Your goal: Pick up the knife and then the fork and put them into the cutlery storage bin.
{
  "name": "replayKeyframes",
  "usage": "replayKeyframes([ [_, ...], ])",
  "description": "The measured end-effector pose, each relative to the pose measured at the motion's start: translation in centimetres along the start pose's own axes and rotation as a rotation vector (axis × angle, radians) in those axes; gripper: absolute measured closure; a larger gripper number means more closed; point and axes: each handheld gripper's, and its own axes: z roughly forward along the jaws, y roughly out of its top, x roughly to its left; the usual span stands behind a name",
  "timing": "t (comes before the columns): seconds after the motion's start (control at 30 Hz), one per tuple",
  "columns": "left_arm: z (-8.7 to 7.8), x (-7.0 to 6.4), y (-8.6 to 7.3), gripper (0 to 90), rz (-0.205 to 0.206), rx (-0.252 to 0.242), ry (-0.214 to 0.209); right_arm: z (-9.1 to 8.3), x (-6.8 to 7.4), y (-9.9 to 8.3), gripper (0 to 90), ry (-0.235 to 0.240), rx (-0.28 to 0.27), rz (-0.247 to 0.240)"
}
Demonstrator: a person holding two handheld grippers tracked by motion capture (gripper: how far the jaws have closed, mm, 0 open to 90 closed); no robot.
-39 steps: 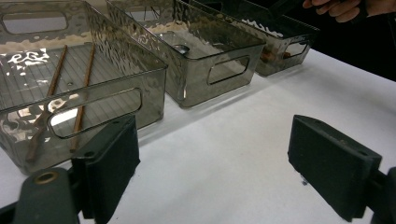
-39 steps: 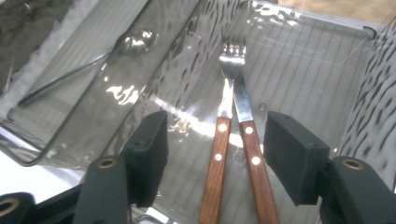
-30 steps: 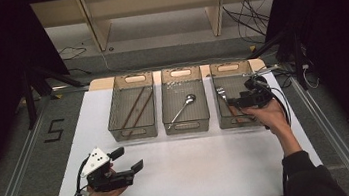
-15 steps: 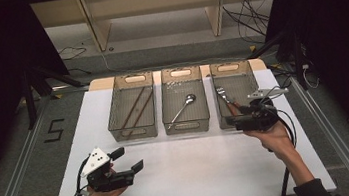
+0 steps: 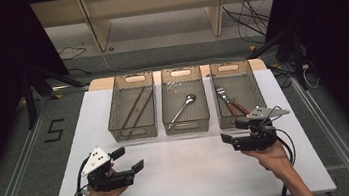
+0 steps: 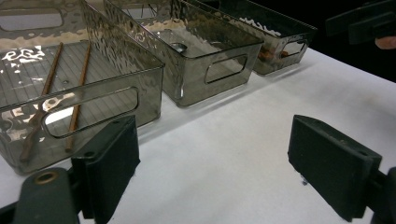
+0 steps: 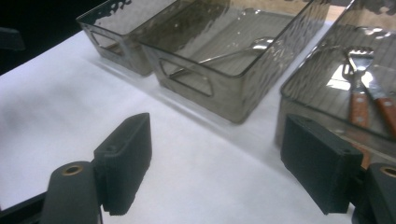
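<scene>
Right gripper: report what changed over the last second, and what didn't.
The right gripper drew back from over the right bin toward the person, onto the white table, jaws open and empty. The left gripper, the fork, spoon and chopsticks stayed put.

Smoky grey rippled bins point(image 5: 187, 121), brown chopsticks point(image 5: 136, 107), white table point(image 5: 190, 161), black fingers point(image 6: 109, 168)

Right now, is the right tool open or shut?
Open: the right tool holds nothing, its jaws wide apart over the white table.
</scene>
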Motion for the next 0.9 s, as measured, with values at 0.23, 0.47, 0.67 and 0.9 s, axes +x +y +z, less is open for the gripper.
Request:
replayKeyframes([
  [0.23, 0.1, 0.0, 0.0, 16.1, -0.004, 0.003, -0.007, 0.2, 1.2, -1.2, 22.0, 0.033, -0.023, -0.013],
  [0.47, 0.0, 0.0, 0.0, 16.0, -0.008, 0.003, -0.013, 0.1, 1.9, -2.2, 19.7, 0.043, -0.05, -0.025],
  [0.67, 0.1, -0.1, 0.0, 16.0, -0.009, 0.004, -0.017, 0.0, 2.1, -3.1, 19.7, 0.051, -0.061, -0.024],
  [0.9, 0.0, -0.3, 0.0, 16.1, -0.003, 0.007, -0.023, -0.4, 2.3, -3.9, 19.7, 0.056, -0.084, -0.021],
])
